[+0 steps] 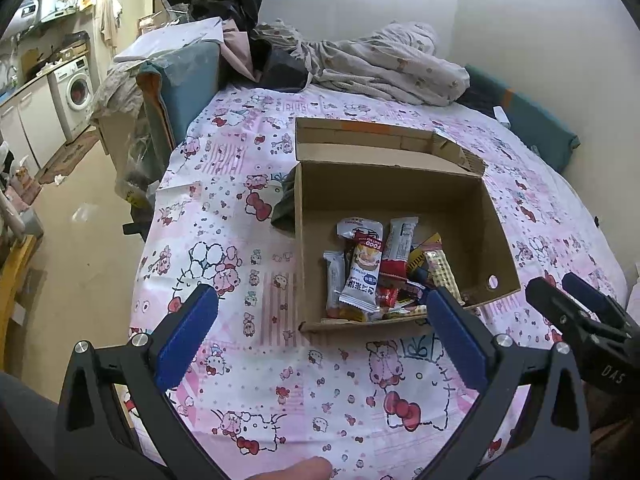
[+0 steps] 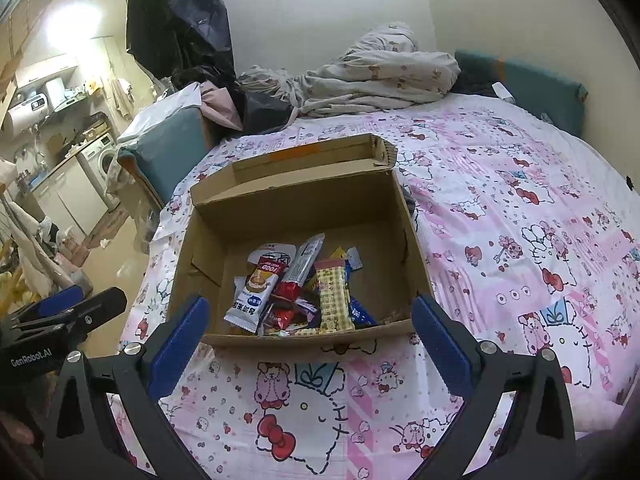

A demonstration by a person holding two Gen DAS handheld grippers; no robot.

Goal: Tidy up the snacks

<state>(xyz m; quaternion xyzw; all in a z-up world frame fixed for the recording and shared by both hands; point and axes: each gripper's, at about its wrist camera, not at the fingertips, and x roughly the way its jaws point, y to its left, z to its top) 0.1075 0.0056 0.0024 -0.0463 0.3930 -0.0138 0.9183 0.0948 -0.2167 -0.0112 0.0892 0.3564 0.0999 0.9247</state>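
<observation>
An open cardboard box sits on a bed with a pink cartoon-print sheet. Several snack packets lie piled in its near part, among them a white one marked FOOD and a yellow checked bar. My left gripper is open and empty, hovering just before the box's near wall. My right gripper is open and empty, also in front of the near wall; it shows in the left wrist view at the right.
Crumpled bedding lies at the far side of the bed. A teal cushion rests against the wall. The bed's left edge drops to the floor; a washing machine stands far left.
</observation>
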